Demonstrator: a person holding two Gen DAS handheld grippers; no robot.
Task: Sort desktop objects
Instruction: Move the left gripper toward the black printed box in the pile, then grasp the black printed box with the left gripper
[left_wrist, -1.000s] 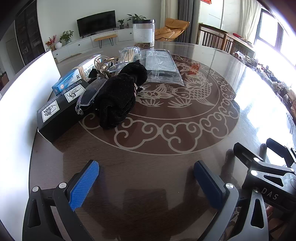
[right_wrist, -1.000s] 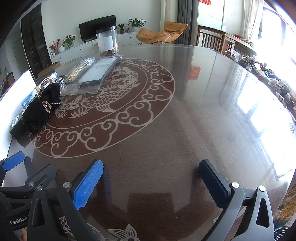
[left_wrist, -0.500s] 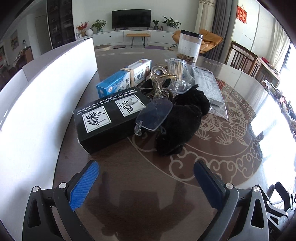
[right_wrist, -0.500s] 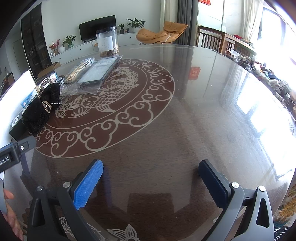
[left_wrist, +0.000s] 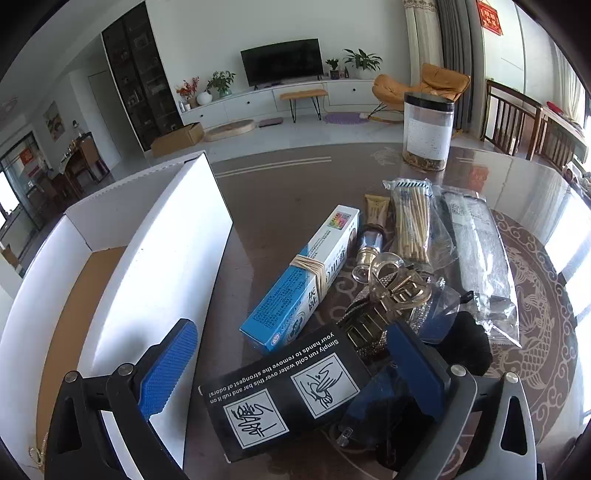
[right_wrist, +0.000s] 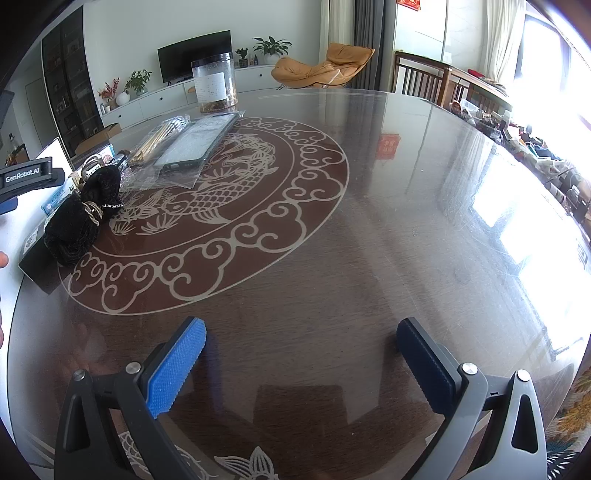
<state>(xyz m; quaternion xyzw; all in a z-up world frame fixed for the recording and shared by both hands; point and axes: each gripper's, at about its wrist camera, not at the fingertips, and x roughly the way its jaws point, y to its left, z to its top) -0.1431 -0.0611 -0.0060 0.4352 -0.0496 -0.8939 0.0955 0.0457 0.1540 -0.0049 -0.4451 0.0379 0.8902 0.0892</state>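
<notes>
My left gripper (left_wrist: 291, 354) is open, its jaws straddling a black box (left_wrist: 280, 391) with white printed labels. Behind it lie a blue and white box (left_wrist: 306, 277) bound with a rubber band, a clear hair claw clip (left_wrist: 395, 284), a pack of sticks (left_wrist: 412, 221), a flat plastic-wrapped item (left_wrist: 476, 240) and a black cloth (left_wrist: 465, 347). A white open box (left_wrist: 155, 251) stands at the left. My right gripper (right_wrist: 301, 339) is open and empty over bare table; the black cloth (right_wrist: 79, 218) shows far left there.
A clear jar with a black lid (left_wrist: 426, 133) stands at the far side of the round glass-topped table (right_wrist: 369, 229). The left gripper's body (right_wrist: 26, 177) shows at the right wrist view's left edge. Chairs stand beyond the table.
My left gripper has moved forward and left, closing in on the black box, which now sits between its open jaws. The right gripper has not moved.
</notes>
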